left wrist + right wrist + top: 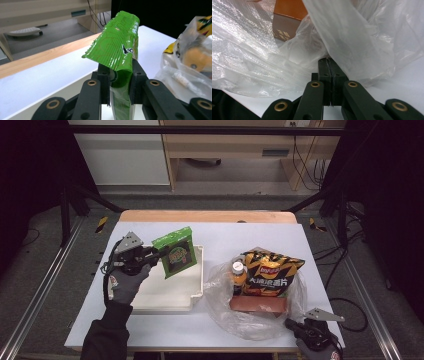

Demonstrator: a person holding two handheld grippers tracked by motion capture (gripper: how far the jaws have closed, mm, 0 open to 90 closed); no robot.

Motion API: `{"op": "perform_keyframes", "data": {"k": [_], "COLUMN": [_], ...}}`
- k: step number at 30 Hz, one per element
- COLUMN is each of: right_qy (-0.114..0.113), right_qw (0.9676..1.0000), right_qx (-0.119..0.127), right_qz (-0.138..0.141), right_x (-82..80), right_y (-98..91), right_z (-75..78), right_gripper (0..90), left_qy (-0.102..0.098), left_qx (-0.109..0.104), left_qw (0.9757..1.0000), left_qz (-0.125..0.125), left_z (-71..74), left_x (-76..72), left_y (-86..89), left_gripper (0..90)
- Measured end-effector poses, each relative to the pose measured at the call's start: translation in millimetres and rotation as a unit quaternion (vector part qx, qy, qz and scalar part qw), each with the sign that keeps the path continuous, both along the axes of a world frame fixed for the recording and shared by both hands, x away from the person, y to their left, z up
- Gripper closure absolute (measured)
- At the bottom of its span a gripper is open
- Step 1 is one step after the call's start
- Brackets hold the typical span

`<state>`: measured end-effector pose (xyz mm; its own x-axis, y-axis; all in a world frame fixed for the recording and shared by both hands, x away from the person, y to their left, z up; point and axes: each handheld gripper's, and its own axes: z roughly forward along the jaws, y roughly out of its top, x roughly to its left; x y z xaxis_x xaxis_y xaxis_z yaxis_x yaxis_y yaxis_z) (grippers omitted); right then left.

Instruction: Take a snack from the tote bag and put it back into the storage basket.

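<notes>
Green snack packet (pixel 175 254) is clamped between the jaws of the left gripper (pixel 161 253) and held above the white tray (pixel 198 285); clear plastic bag (pixel 220 295) edge is pinched by the closed right gripper (pixel 329 61) at the table's near corner

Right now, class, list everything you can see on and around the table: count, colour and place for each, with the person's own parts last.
Green snack packet: one, green, held above the tray.
Tray: one, white, left half of the table.
Plastic bag: one, clear, right half of the table, around the goods.
Chip bag: one, yellow and black, upright in the plastic bag.
Bottle: one, orange with white cap, beside the chip bag.
Box: one, brown, lying in front of the chip bag.
Table: one, white, wooden far edge.
Left tongs: black, shut on the green snack packet.
Right tongs: black, shut on the plastic bag's edge.
Gloved hand: grey, on the left tongs.
</notes>
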<state>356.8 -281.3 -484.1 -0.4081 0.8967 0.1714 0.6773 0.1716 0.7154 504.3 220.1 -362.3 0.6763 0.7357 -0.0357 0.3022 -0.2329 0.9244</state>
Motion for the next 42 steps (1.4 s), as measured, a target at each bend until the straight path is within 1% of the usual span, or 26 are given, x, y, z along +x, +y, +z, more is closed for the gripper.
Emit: {"op": "perform_keyframes", "data": {"k": [4,8,10,13,20,25,28,29,31,33,37,40,42], "right_qy": [0.0,0.0,0.0,0.0,0.0,0.001,0.0,0.0,0.001,0.001,0.001,0.001,0.001], "right_qw": [1.0,1.0,1.0,1.0,1.0,1.0,1.0,1.0,1.0,1.0,1.0,1.0,1.0], "right_qx": [0.0,0.001,0.0,0.001,0.001,0.002,0.002,0.002,0.003,0.003,0.003,0.003,0.003], "right_qz": [0.0,0.0,0.0,0.0,0.0,0.0,0.0,0.0,0.0,0.0,-0.001,-0.001,-0.001], "right_x": [0.0,0.0,0.0,0.0,0.1,0.1,0.1,0.2,0.2,0.2,0.3,0.3,0.2], "right_y": [0.0,0.0,-0.1,-0.1,-0.2,-0.2,-0.2,-0.2,-0.3,-0.4,-0.3,-0.3,-0.3], "right_z": [0.0,0.0,0.0,0.0,-0.1,-0.1,-0.2,-0.2,-0.2,-0.2,-0.2,-0.2,-0.2], "right_gripper": [89.7,89.7,89.7,89.7,89.7,89.7,89.6,89.7,89.6,89.7,89.7,89.7,89.7], "left_qy": [0.006,0.009,0.01,0.012,0.016,0.021,0.022,0.021,0.024,0.027,0.029,0.03,0.031], "left_qx": [0.005,0.017,0.024,0.025,0.037,0.035,0.039,0.037,0.029,0.027,0.028,0.027,0.027], "left_qw": [1.0,0.9998,0.9996,0.9996,0.9992,0.9991,0.999,0.9991,0.9993,0.9992,0.9992,0.9991,0.9989], "left_qz": [0.001,0.0,0.002,-0.002,-0.003,-0.003,-0.005,-0.005,-0.006,-0.005,0.005,0.017,0.023], "left_z": [-9.0,-17.6,-20.5,-24.2,-33.2,-39.0,-42.8,-43.4,-43.7,-44.7,-47.4,-50.2,-51.9], "left_x": [5.5,10.4,13.3,16.8,22.9,28.0,31.2,32.0,33.6,35.0,37.9,41.6,44.1], "left_y": [-2.6,-7.0,-8.6,-10.2,-17.3,-20.2,-22.5,-22.3,-20.9,-19.1,-18.3,-18.8,-18.3], "left_gripper": [74.4,74.4,74.3,74.4,74.2,74.1,73.9,73.8,73.5,73.2,71.0,67.3,66.5]}}
